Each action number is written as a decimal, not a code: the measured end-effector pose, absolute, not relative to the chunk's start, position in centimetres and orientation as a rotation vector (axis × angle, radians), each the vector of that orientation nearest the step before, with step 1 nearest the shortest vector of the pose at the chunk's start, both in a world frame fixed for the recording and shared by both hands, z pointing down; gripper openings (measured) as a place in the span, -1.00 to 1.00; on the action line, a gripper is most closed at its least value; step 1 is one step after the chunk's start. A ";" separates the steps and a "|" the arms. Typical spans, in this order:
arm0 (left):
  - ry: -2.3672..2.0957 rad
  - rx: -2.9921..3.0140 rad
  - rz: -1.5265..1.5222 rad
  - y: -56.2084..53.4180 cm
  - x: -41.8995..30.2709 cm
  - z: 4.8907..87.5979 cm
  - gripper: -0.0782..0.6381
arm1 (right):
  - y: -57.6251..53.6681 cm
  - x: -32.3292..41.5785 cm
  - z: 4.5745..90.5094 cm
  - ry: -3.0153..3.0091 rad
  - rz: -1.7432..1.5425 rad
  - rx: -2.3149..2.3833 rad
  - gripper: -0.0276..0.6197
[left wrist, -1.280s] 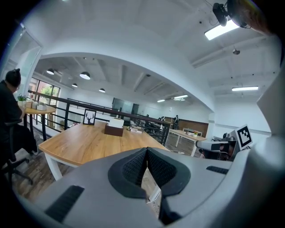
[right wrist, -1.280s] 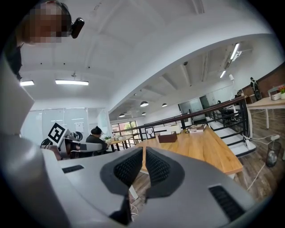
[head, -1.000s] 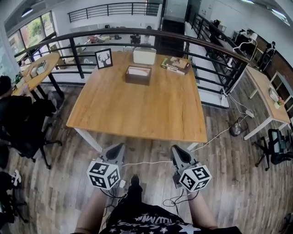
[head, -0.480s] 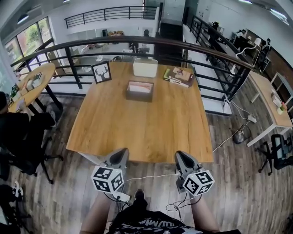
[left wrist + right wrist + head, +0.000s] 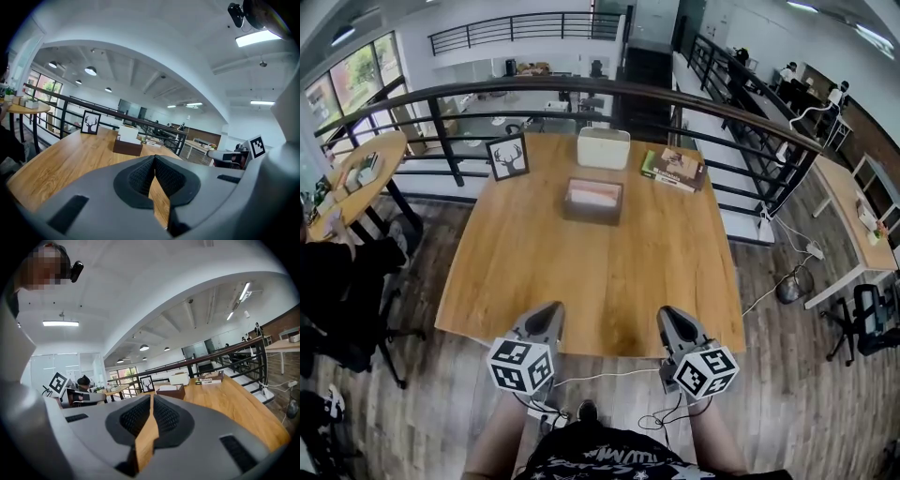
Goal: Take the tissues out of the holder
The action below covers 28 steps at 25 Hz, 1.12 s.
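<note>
The brown tissue holder (image 5: pixel 593 201) stands on the far half of the wooden table (image 5: pixel 600 272), with pale tissues lying in its open top. In the head view both grippers hover over the table's near edge, far short of the holder. My left gripper (image 5: pixel 548 311) and my right gripper (image 5: pixel 668 315) are both shut with nothing between the jaws. The left gripper view shows the holder (image 5: pixel 127 146) far ahead beyond the closed left gripper (image 5: pixel 154 157). In the right gripper view the holder (image 5: pixel 171 391) lies ahead past the closed right gripper (image 5: pixel 152 396).
Behind the holder stand a white box (image 5: pixel 603 147), a framed deer picture (image 5: pixel 507 157) and stacked books (image 5: pixel 673 169). A black railing (image 5: pixel 581 86) runs behind the table. A seated person (image 5: pixel 328 272) and a round table (image 5: pixel 366 159) are on the left, and cables (image 5: pixel 769 291) trail over the floor on the right.
The table has come closer in the head view. Both grippers have moved from over the floor to the table's near edge and stay shut.
</note>
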<state>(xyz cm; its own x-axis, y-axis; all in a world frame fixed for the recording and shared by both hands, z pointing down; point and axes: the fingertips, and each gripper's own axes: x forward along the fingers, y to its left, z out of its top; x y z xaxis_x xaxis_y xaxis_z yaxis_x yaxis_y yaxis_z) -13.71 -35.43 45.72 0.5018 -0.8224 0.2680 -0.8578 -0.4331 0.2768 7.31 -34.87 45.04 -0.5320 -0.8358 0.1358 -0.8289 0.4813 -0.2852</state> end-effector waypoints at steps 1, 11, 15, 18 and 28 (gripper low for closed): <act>-1.393 2.381 0.126 -36.0 -14.0 45.5 -0.74 | -35.4 7.0 44.8 2.678 -0.492 -1.512 -0.82; -1.395 2.364 0.108 -38.9 -15.3 46.1 -0.74 | -38.6 7.4 45.8 2.655 -0.520 -1.552 -0.82; -1.415 2.317 0.121 -40.8 -15.2 47.3 -0.74 | -41.0 7.5 46.9 2.662 -0.560 -1.518 -0.82; -1.435 2.313 0.131 -42.5 -14.9 47.0 -0.74 | -43.7 7.3 46.8 2.677 -0.568 -1.479 -0.82; -1.504 2.316 0.109 -51.4 -15.5 44.9 -0.74 | -55.5 6.2 43.8 2.678 -0.502 -1.381 -0.82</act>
